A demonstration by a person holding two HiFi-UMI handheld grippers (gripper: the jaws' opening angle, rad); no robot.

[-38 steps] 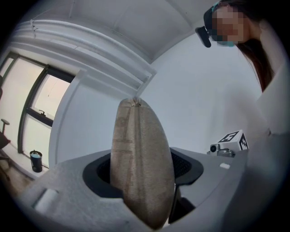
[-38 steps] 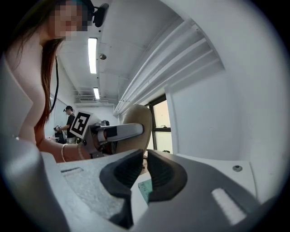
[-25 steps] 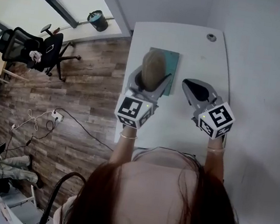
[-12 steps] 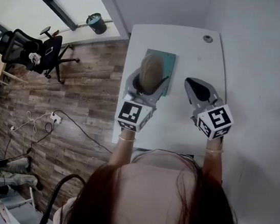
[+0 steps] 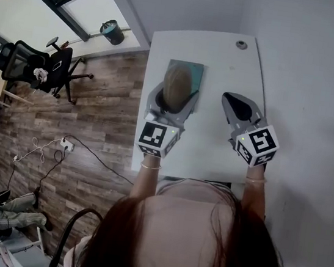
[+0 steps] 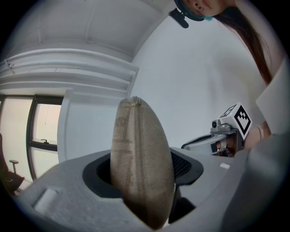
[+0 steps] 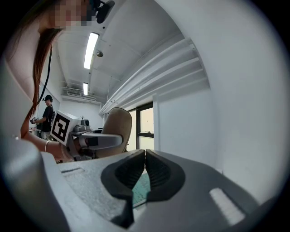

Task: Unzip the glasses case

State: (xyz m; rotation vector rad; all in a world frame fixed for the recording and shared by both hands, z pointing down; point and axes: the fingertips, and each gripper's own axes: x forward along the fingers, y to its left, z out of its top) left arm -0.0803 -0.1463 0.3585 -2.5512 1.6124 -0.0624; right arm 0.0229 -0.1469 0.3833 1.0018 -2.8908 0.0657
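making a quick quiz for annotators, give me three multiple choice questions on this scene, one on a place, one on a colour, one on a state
1. Where is the glasses case?
A) between the jaws of the left gripper
B) flat on the floor
C) on the office chair

2. What colour is the mat on the table?
A) red
B) teal
C) black

3. How do the jaws of the right gripper stand?
A) wide apart
B) clamped on a pen
C) together, nothing between them

Answers:
1 A: the left gripper view shows a jaw on either side of the glasses case.
2 B: the head view shows teal beside the glasses case.
3 C: the right gripper view shows the pads meeting.
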